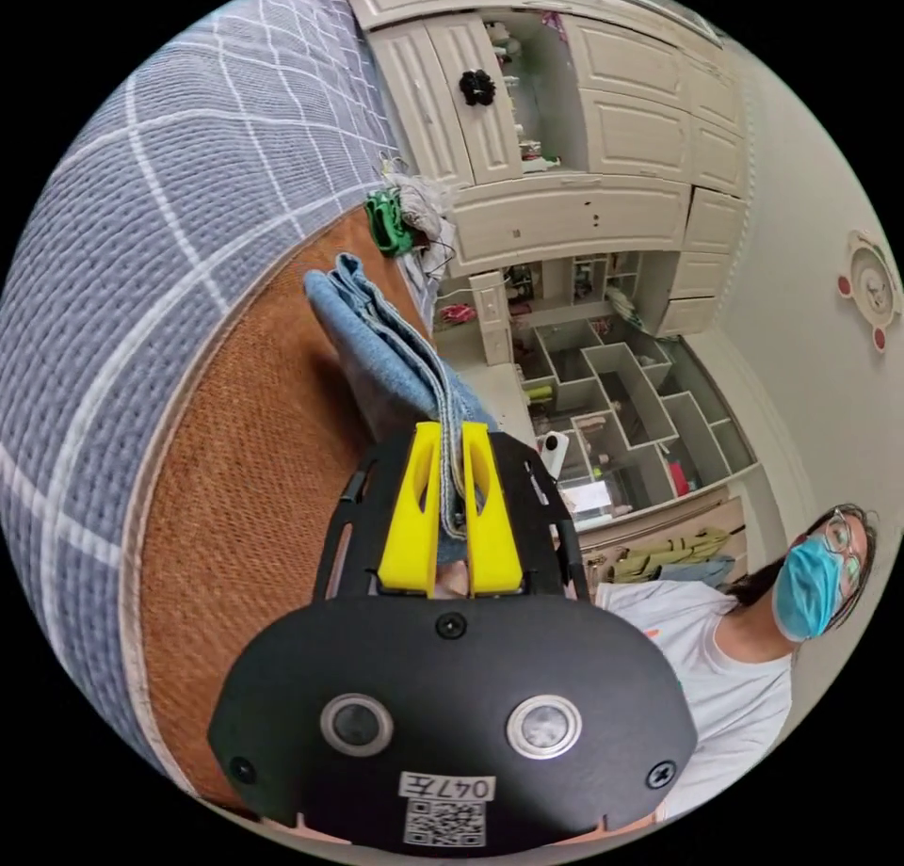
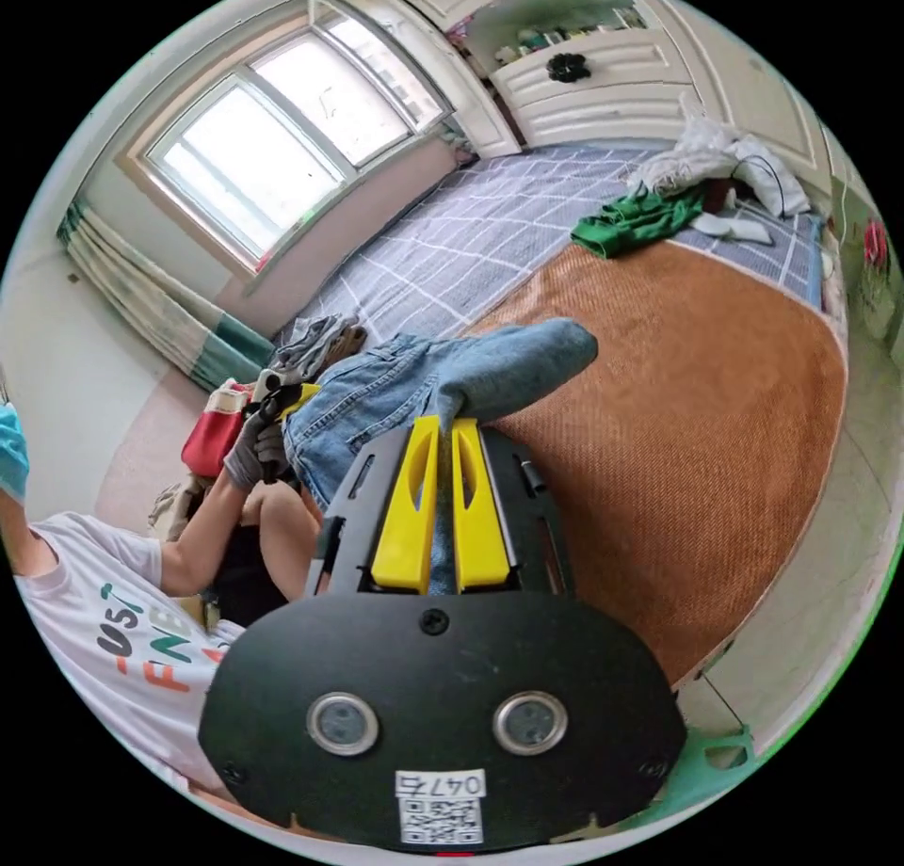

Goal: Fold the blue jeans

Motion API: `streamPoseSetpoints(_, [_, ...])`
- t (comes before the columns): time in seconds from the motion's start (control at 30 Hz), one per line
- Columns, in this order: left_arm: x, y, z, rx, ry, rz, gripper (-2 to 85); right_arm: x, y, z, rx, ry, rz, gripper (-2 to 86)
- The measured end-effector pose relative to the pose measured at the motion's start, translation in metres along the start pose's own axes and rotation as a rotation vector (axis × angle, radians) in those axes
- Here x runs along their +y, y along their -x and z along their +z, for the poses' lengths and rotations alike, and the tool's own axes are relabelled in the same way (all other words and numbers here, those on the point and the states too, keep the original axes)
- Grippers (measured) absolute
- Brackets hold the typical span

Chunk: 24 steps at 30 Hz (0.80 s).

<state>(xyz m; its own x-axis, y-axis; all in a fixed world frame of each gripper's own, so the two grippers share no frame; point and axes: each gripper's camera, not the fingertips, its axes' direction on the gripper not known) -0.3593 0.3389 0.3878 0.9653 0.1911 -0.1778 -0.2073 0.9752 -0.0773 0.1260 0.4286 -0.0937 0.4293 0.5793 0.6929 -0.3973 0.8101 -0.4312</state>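
Clamping denim between its yellow jaws, the left hand-held gripper (image 1: 450, 489) grips the stacked edges of the blue jeans (image 1: 386, 358), which run lengthwise away from it over the brown mat (image 1: 235, 489) on the bed. The right hand-held gripper (image 2: 443, 475) is likewise closed on a fold of the jeans (image 2: 424, 386) — waistband towards the person's gloved hand (image 2: 250, 447). Beyond lie a green garment (image 2: 636, 221) and white clothes (image 2: 716, 165), well apart.

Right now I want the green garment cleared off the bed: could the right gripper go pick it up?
Probably not as things stand. The right gripper is shut on the jeans, and the green garment lies across the brown mat, apart from it. It would need to let go first.
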Motion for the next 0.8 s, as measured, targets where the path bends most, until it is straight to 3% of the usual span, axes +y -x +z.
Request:
streamPoseSetpoints(0.13, [-0.006, -0.066, -0.1, -0.02, -0.087, 0.054, 3.3, -0.061, 0.08, -0.032, 0.021, -0.055, -0.197, -0.5])
streamPoseSetpoints(0.23, [-0.026, -0.13, -0.248, -0.069, -0.188, 0.099, 3.3, -0.116, 0.142, -0.033, -0.071, -0.15, -0.309, -0.5])
streamPoseSetpoints(0.3, [-0.039, -0.189, -0.394, -0.148, -0.272, 0.178, 3.5, -0.152, 0.18, -0.02, -0.157, -0.205, -0.355, -0.5])
streamPoseSetpoints(0.47, [-0.053, -0.267, -0.671, -0.394, -0.43, 0.196, 3.7, -0.254, 0.287, 0.073, -0.365, -0.244, -0.398, -0.4])
streamPoseSetpoints(0.63, [-0.058, -0.204, -0.872, -0.635, -0.578, -0.062, 4.8, -0.298, 0.326, 0.203, -0.386, -0.139, -0.301, 0.3])
streamPoseSetpoints(0.7, [-0.007, -0.14, -0.953, -0.695, -0.732, -0.254, 8.7, -0.29, 0.311, 0.259, -0.335, -0.01, -0.226, 1.9])
streamPoseSetpoints(0.8, [0.056, -0.136, -1.009, -0.69, -0.837, -0.208, 12.6, -0.249, 0.255, 0.271, -0.401, 0.018, -0.127, 4.2])
